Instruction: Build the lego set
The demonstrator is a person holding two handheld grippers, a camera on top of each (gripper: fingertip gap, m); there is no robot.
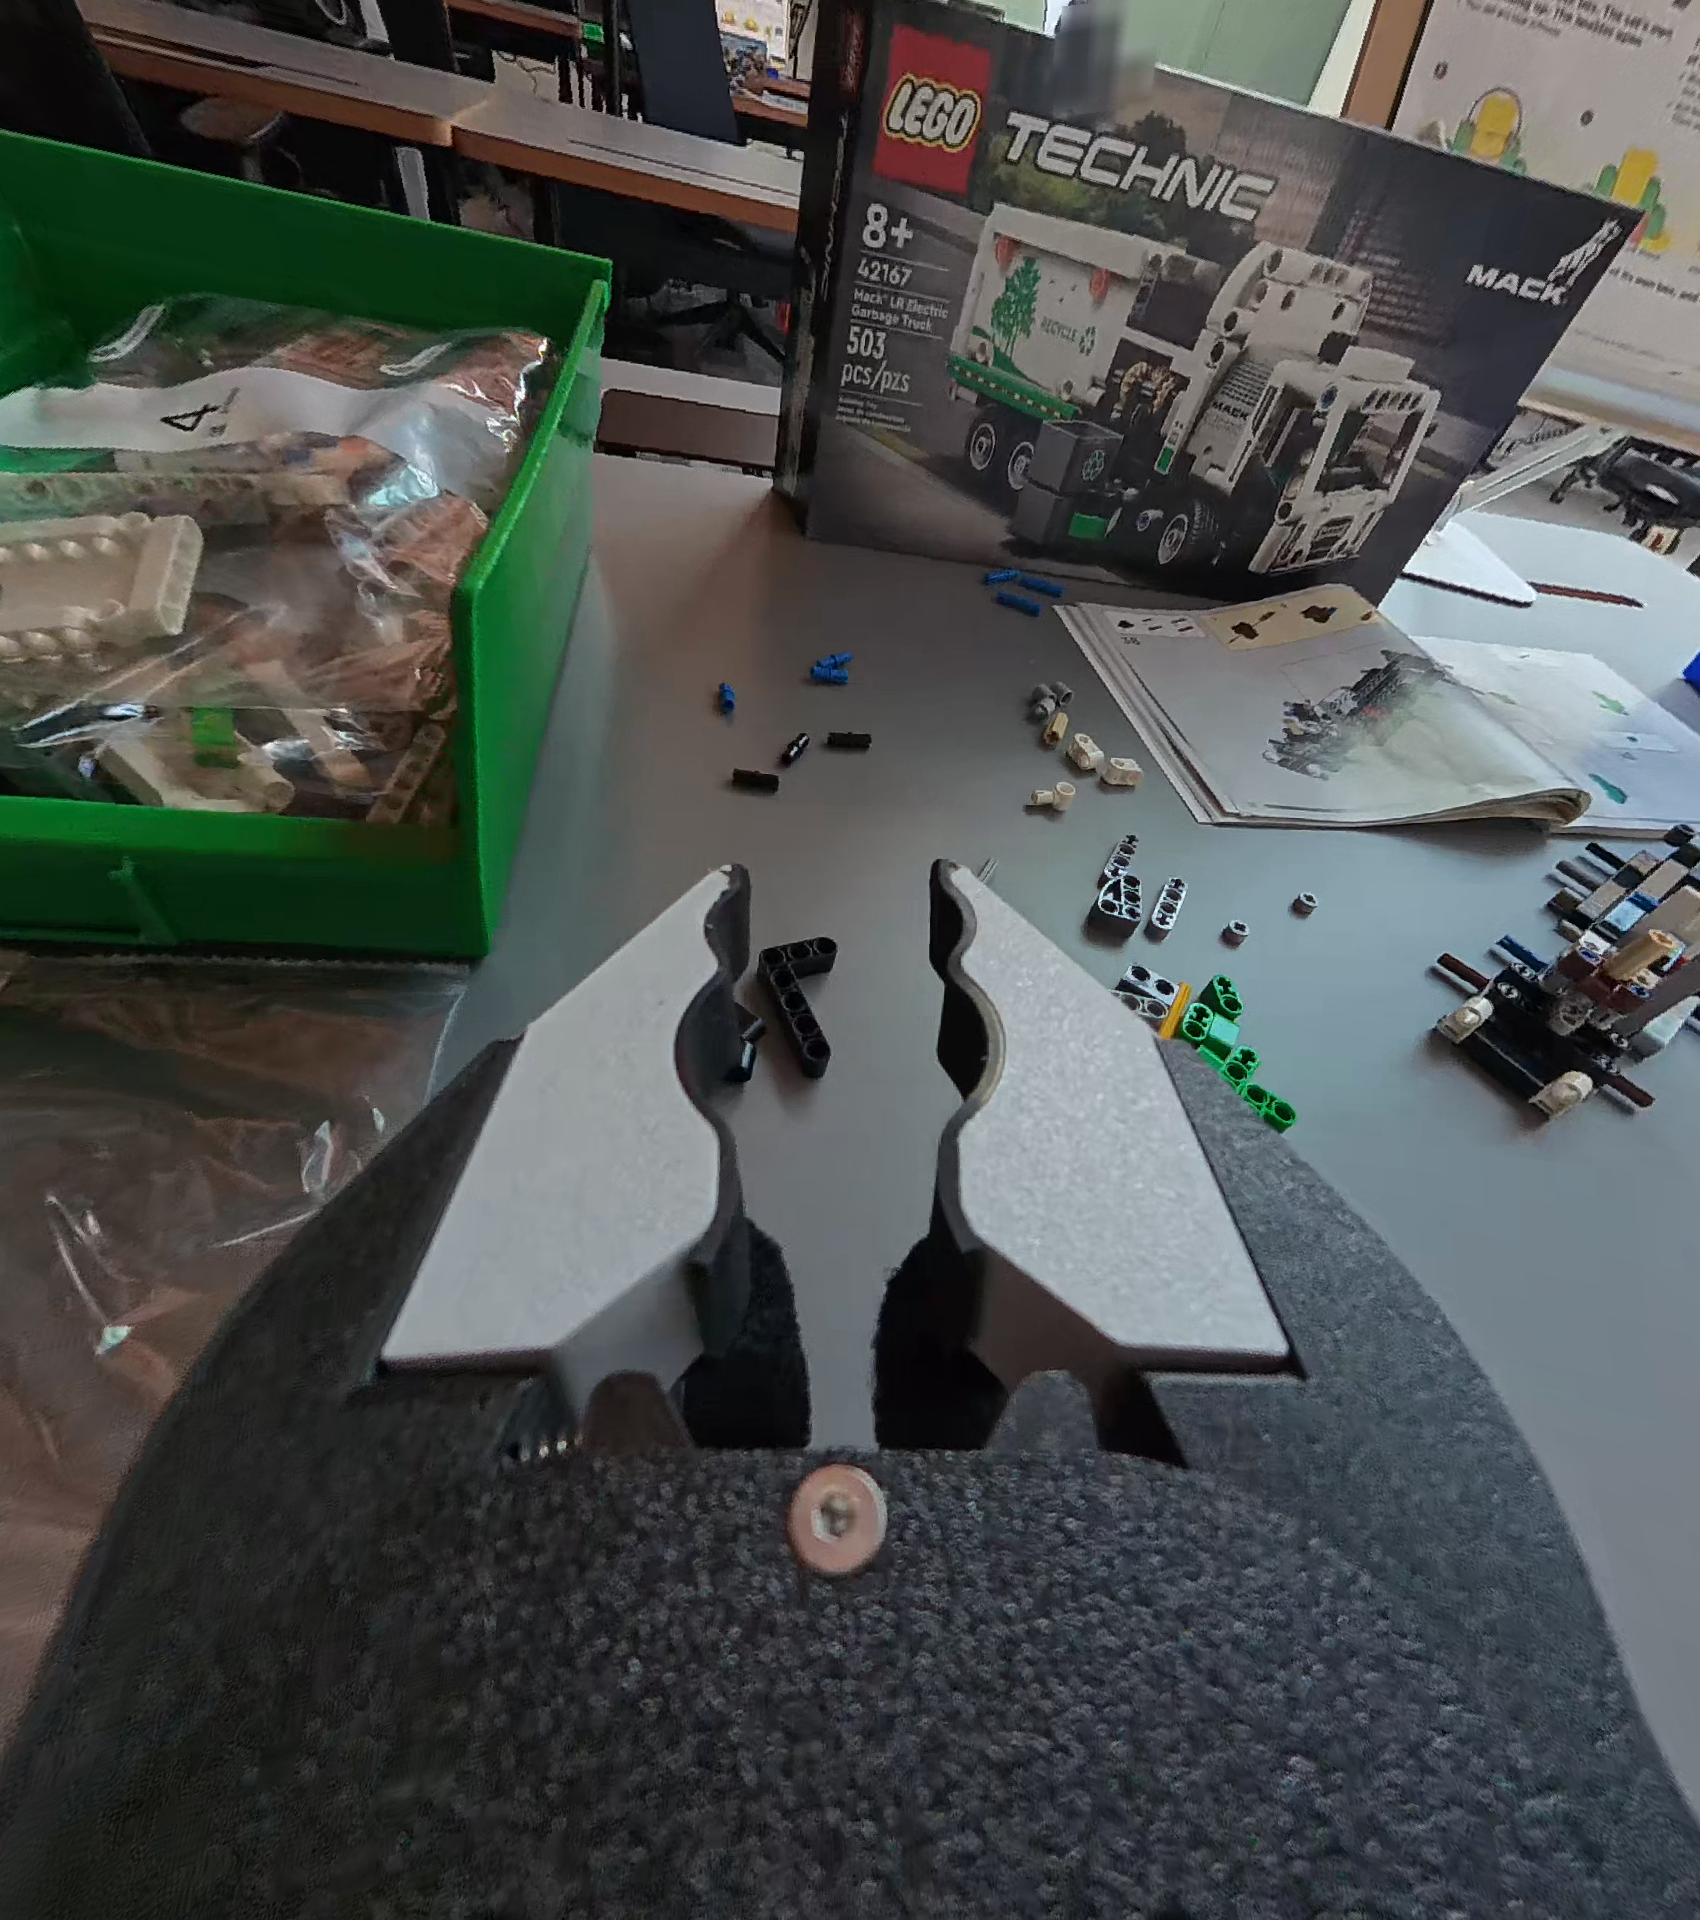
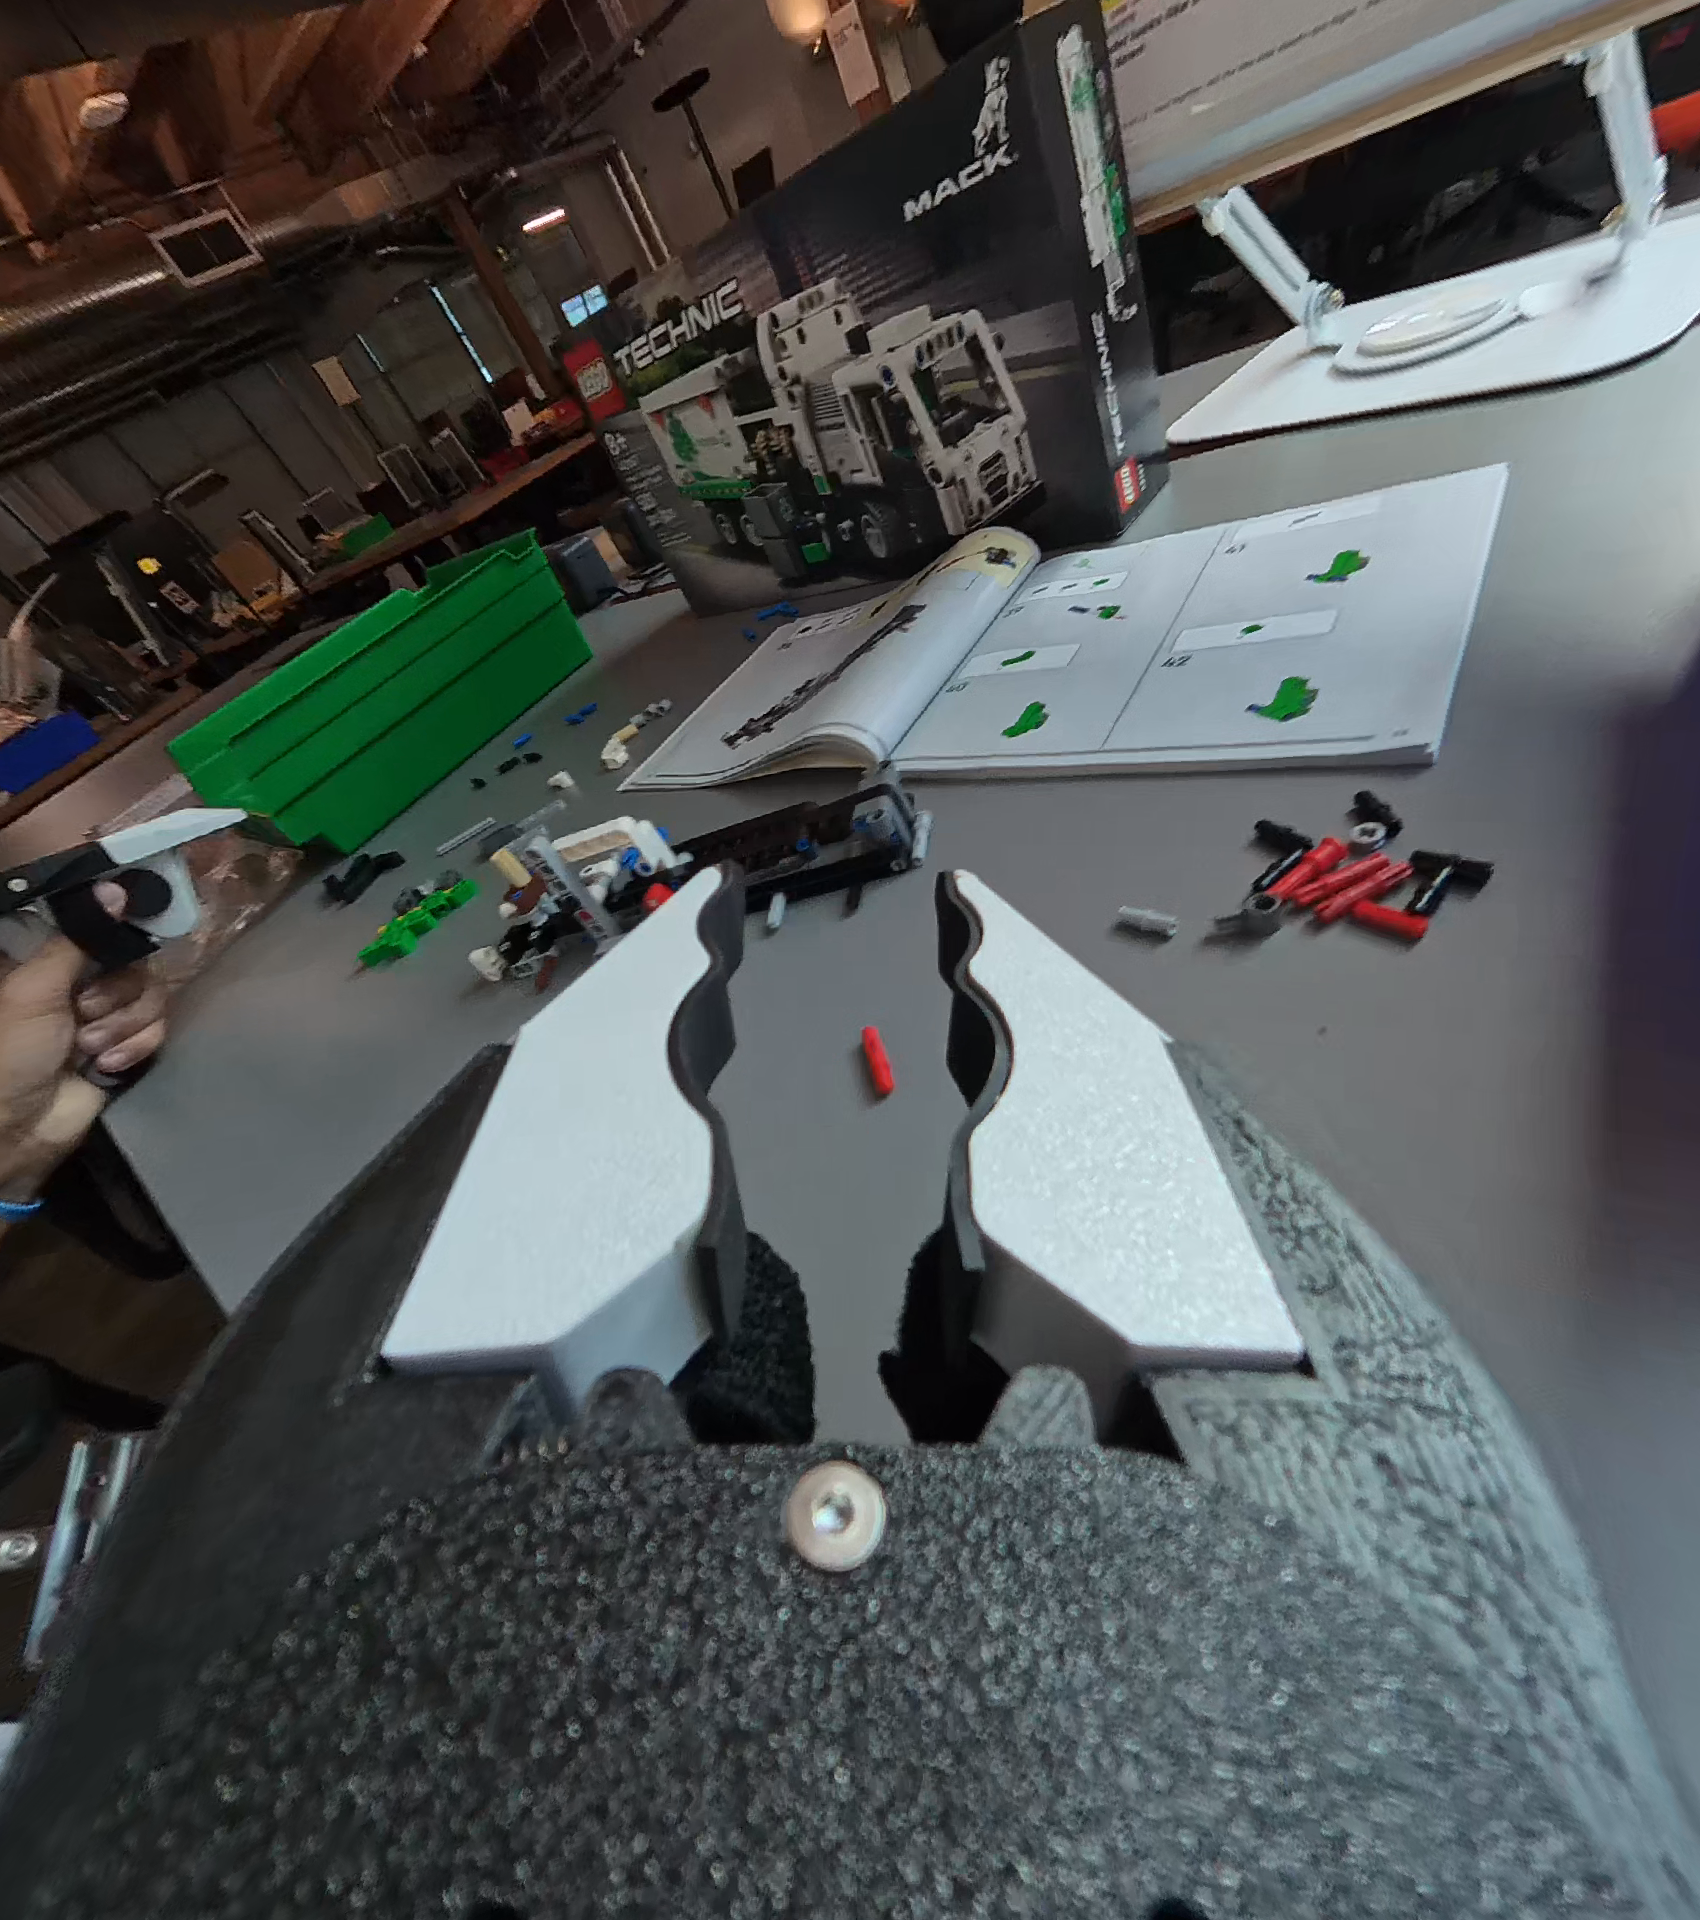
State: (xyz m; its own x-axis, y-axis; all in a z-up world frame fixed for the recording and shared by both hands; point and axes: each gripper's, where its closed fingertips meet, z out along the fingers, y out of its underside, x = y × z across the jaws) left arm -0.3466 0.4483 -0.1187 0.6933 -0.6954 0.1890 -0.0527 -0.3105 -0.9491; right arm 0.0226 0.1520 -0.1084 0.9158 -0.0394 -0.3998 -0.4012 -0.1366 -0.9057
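Left gripper (image 1: 838, 883) hovers low over the grey table (image 1: 1448, 1299), jaws apart, holding nothing. Between its fingers on the table: one black L-shaped beam (image 1: 802, 1000) and one short black pin (image 1: 748, 1047) just beside it. Right gripper (image 2: 838, 894) also spread wide and empty, one red pin (image 2: 876, 1060) lying between its fingers.

The partly built lego model (image 1: 1615, 971) sits on the table right of the left gripper: dark frame with black axles sticking out, grey and tan pieces on top, white connectors at the ends. Near it, a cluster of green bricks (image 1: 1230, 1044) and three dark grey connectors (image 1: 1135, 885). Farther out, three black pins (image 1: 796, 750), scattered blue pins (image 1: 830, 668), several tan connectors (image 1: 1085, 750). A pile of red axles (image 2: 1350, 883) with black pieces lies ahead of the right gripper.

Farther back: one open instruction booklet (image 1: 1345, 717), one green bin (image 1: 524, 582) holding bagged parts (image 1: 181, 561), and one upright set box (image 1: 1168, 343).
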